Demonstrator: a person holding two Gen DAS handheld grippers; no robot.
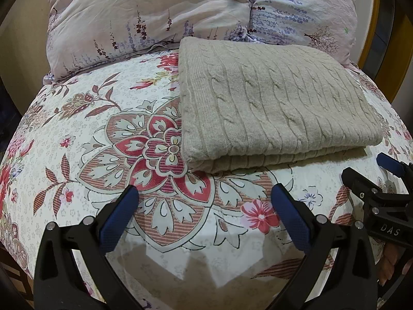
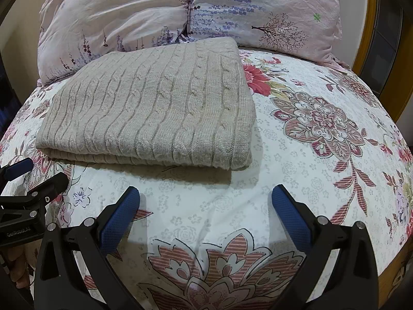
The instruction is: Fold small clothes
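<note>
Left wrist view shows the beige knit sweater (image 1: 278, 103) lying folded on the bed (image 1: 77, 134), just beyond the fingers. Both the left gripper (image 1: 204, 201) and right gripper (image 2: 205, 201) are spread wide and empty, so folding looks finished.

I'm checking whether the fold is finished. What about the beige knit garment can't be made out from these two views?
- Beige cable-knit garment: what type it is; both views show only the folded outside.
- Its lower layers: the top layer covers them, so I can't count them.
- Its far edge: in both views, hidden against the lavender floral pillows.
</note>
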